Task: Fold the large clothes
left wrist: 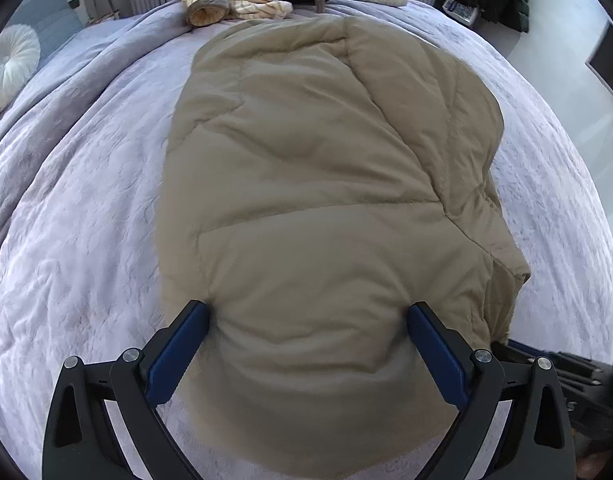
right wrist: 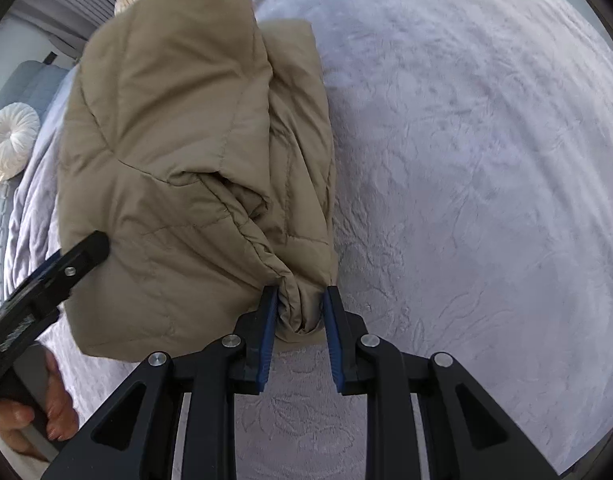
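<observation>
Tan quilted coat [left wrist: 326,168] lies partly folded on a lilac bedspread [left wrist: 78,240]. The right gripper [right wrist: 299,304] pinches its bunched corner; the left gripper [left wrist: 308,316] straddles the hem, spread wide. Slick, puffy fabric could slip free mid-lift, undoing the fold.

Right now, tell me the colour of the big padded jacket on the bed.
Plain tan-beige jacket, no pattern; clearest in the left wrist view.
</observation>
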A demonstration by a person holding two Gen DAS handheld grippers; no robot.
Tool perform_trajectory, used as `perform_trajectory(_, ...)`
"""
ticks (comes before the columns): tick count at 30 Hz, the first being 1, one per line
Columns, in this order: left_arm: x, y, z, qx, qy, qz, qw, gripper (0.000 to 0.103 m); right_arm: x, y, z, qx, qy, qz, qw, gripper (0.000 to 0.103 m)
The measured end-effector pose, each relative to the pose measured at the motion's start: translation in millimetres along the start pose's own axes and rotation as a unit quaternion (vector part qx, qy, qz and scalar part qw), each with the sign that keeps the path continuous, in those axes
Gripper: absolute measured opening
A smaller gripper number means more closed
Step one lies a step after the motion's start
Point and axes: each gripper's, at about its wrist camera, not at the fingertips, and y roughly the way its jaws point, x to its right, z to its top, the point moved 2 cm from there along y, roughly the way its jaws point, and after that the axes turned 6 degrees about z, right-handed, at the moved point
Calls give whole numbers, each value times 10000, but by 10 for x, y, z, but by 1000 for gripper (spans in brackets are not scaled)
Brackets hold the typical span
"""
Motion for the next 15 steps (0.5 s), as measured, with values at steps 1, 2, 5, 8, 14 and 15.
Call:
perform_trajectory(1,-25,-13,13,-36,-63,-28,10000,99,-6,11,0,-13,-3,-25,10000,26)
perform_trajectory(2,-51,-25,15,-68,-126,-49,9999,99,-14,19,3,-32,-7,-52,10000,26)
perform_trajectory(5,-140,-58,-6,-183,-317,-85,9993,99,-9,27,-9,-90,0,-66,9999,26)
perform_trajectory(8,-207,-114,-43,-228,-395,-72,9989,99,8,22,6,-159,18,-68,9998,26)
perform_trajectory(14,-291,-270,-108,-244,-353,-38,9991,99,1,-1,-47,-289,77,-30,9995,28)
perform_trajectory(15,-299,-296,-116,-244,-349,-40,9991,99,-9,-13,-47,-304,70,-24,9995,28)
